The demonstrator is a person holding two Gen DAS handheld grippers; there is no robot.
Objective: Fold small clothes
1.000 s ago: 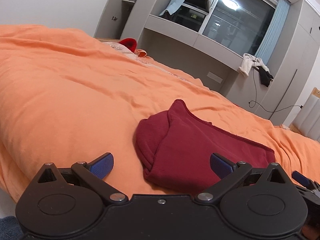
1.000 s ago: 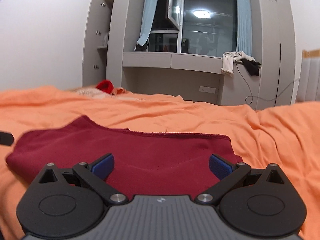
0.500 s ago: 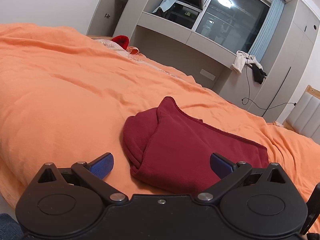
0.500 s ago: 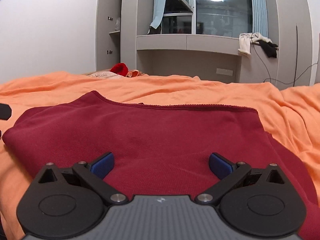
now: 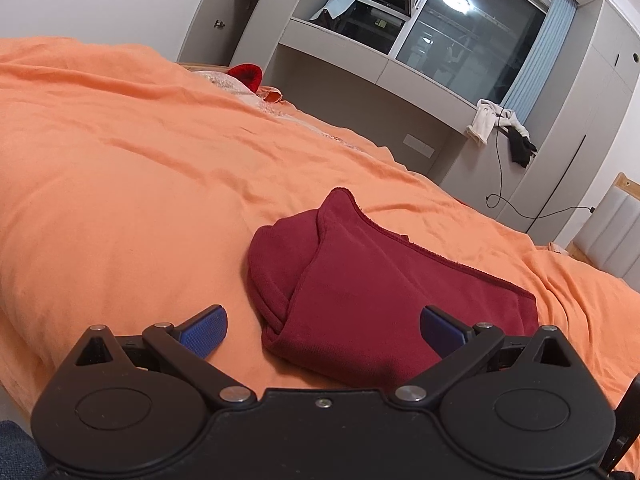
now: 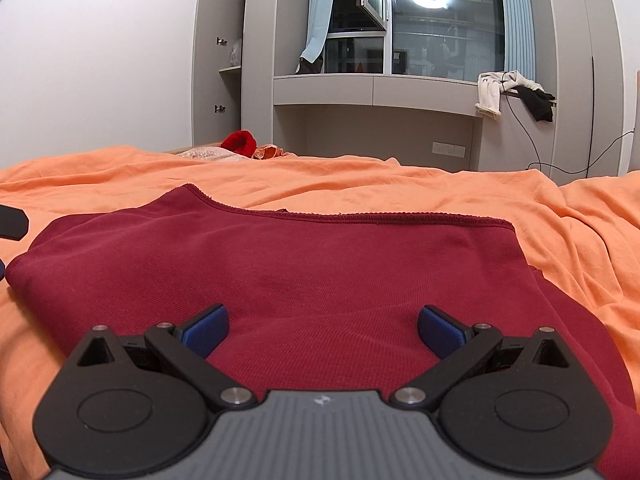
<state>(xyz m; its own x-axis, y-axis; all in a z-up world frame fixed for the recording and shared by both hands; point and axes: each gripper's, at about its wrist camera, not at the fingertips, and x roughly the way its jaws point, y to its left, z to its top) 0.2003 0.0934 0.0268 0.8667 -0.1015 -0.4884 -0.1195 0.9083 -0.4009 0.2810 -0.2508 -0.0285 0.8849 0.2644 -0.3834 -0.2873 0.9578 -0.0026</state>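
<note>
A folded, ribbed maroon garment [image 6: 320,272] with a stitched hem lies on the rumpled orange bed cover [image 5: 120,168], ahead of both grippers' [image 5: 322,330] [image 6: 322,330] spread, empty jaws.

We see bed with orange duvet [image 5: 132,168] filling lower frame. Folded dark red garment [image 5: 380,300] lies on it, centre right. Small red item [image 5: 246,74] and pale fabric [image 5: 224,80] at upper centre edge.
</note>
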